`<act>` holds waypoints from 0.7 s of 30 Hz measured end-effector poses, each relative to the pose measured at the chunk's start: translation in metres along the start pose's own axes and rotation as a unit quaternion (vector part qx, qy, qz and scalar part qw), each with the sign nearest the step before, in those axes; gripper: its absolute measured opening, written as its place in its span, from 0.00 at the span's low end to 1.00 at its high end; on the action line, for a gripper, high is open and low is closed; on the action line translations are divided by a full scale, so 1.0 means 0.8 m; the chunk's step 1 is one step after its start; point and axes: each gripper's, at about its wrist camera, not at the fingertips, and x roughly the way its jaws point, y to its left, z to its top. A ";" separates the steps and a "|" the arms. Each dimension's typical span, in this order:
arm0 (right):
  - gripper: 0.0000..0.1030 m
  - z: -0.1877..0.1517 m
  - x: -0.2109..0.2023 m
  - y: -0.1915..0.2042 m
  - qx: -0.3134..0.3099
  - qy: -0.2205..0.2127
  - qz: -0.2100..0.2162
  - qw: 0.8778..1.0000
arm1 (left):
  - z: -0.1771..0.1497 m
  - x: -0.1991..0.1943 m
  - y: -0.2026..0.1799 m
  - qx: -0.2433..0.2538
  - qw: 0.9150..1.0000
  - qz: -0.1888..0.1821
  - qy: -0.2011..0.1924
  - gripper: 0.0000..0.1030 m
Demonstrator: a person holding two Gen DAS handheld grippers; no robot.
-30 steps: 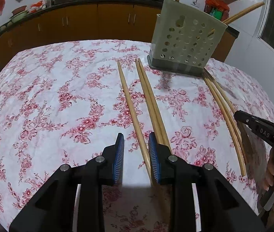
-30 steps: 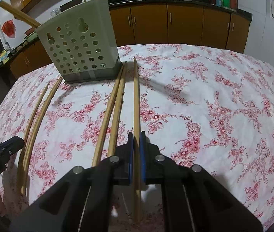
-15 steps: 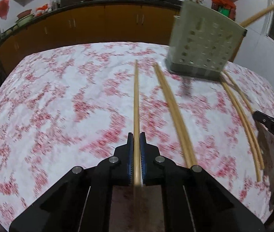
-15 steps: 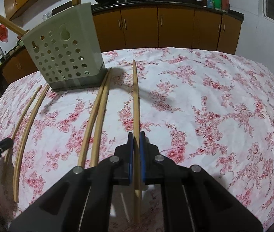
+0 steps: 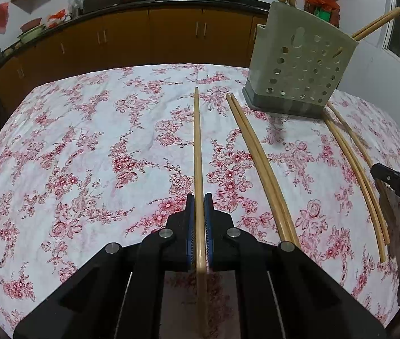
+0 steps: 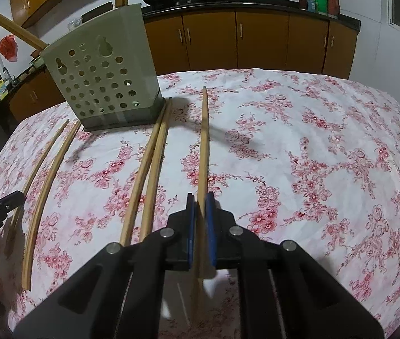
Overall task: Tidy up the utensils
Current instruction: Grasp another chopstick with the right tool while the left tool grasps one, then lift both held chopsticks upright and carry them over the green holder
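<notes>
Fingers [image 5: 190,226] clamping chopstick [image 5: 197,147], paired chopsticks [image 5: 259,163] beside, holder [image 5: 298,70] ahead

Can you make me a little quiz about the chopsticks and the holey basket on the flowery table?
1. True or false: the left gripper is shut on a chopstick.
2. In the right wrist view, how many loose chopsticks lie on the tablecloth to the left of the right gripper?
3. What stands in the holder? A spoons, B chopsticks, C nothing.

Key: 1 true; 2 four; 3 B.
</notes>
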 end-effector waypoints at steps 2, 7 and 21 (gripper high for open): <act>0.09 0.000 0.000 0.000 -0.001 0.000 0.001 1.000 | 0.001 0.001 -0.002 -0.002 1.000 -0.006 0.000 0.08; 0.09 -0.002 -0.003 -0.001 0.002 0.001 0.002 1.000 | -0.001 -0.001 -0.002 0.002 1.000 -0.009 0.001 0.08; 0.09 -0.007 -0.007 -0.006 0.006 0.002 0.007 1.000 | -0.012 -0.010 0.000 0.013 1.000 -0.001 0.002 0.08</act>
